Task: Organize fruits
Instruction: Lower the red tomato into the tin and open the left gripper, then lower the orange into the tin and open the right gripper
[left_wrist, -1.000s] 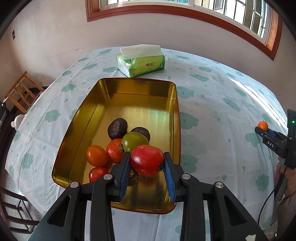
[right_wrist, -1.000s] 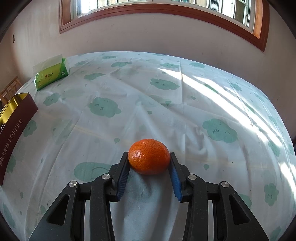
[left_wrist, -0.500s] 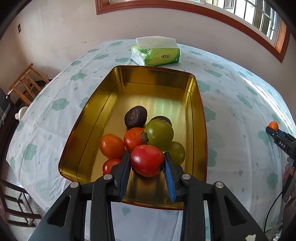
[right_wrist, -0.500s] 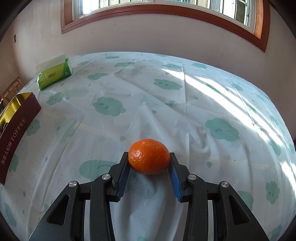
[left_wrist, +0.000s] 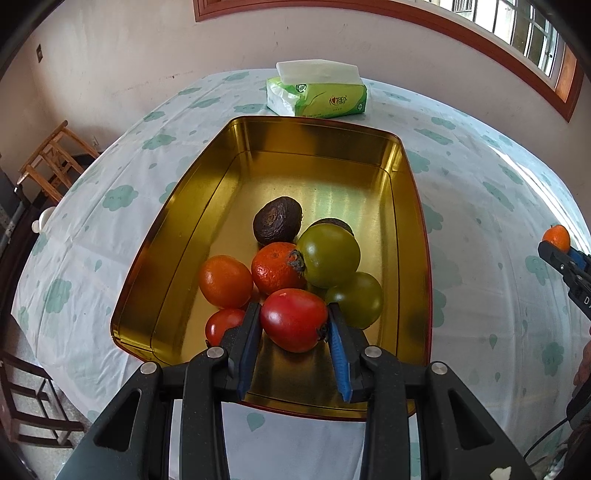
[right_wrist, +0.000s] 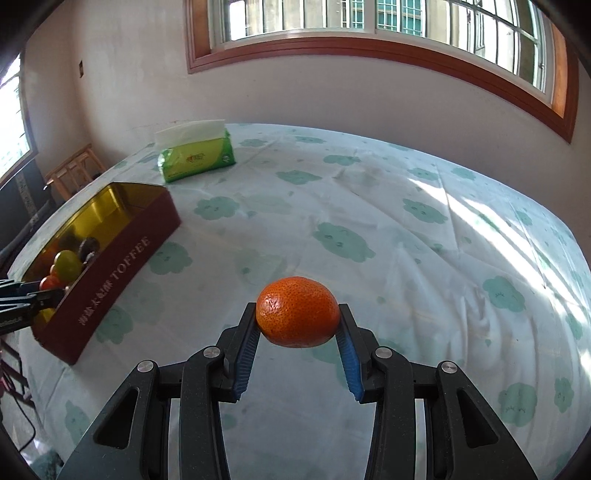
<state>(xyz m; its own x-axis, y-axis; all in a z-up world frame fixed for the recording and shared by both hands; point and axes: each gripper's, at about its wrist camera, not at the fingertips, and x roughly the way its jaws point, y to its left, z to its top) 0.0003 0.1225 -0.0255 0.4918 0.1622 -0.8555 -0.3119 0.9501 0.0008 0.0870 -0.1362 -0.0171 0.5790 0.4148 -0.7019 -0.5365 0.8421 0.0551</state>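
Two tools are loaded: the left tool (left_wrist: 293, 325) grips a red tomato (left_wrist: 294, 319) over the toffee tin (left_wrist: 412, 206), ready for release; the right tool (right_wrist: 297, 328) must carry its tangerine (right_wrist: 297, 311) across.

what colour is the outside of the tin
Dark red with gold TOFFEE lettering on the tin; right wrist view.

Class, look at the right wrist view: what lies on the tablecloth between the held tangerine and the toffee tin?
Nothing: between the tangerine in the right gripper and the toffee tin, the right wrist view shows only bare tablecloth.
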